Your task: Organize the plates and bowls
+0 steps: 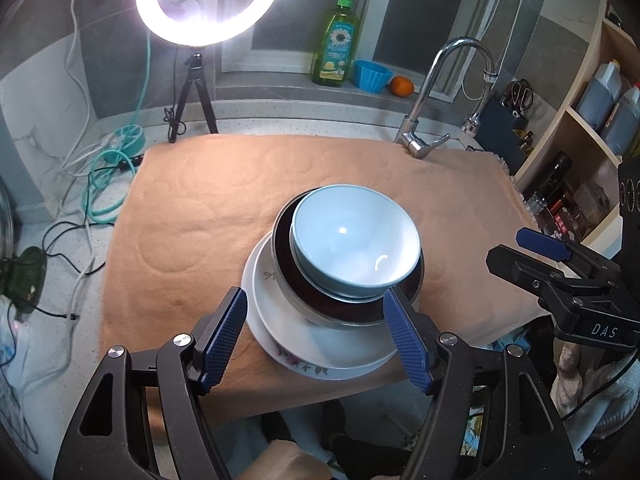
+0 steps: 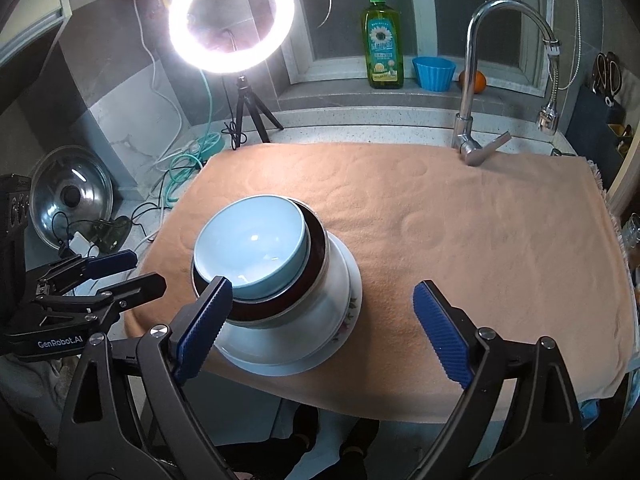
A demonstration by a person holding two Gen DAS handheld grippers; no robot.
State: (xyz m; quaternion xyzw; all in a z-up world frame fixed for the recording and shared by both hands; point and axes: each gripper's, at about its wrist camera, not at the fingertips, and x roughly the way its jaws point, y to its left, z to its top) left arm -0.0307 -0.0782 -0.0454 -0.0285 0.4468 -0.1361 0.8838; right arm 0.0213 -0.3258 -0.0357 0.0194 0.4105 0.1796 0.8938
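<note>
Crockery stands gathered into a single nested stack near the front edge of the peach towel [image 1: 224,200] that covers the surface, so the sorting looks all but done; no loose plate or bowl shows anywhere else on the cloth in either view, and what may be left, as I judge it, is only to draw the tongs away or to shift the stack as a whole. Counted from largest to smallest, the stack holds one white floral plate [image 1: 316,344] at the bottom, one dark-lined bowl with a metal rim [image 1: 352,308] sitting in it, and one pale blue bowl [image 1: 356,240] nested on top: one plate, two bowls, three pieces in all, though a thin piece hidden between them cannot be ruled out. The left tongs [image 1: 316,328] are spread open, their blue pads flanking the near side of the stack without pressing on it, and nothing is held. The right tongs [image 2: 320,324] are spread wider; one pad sits just in front of the blue bowl's rim, the other over bare towel, gripping nothing.
</note>
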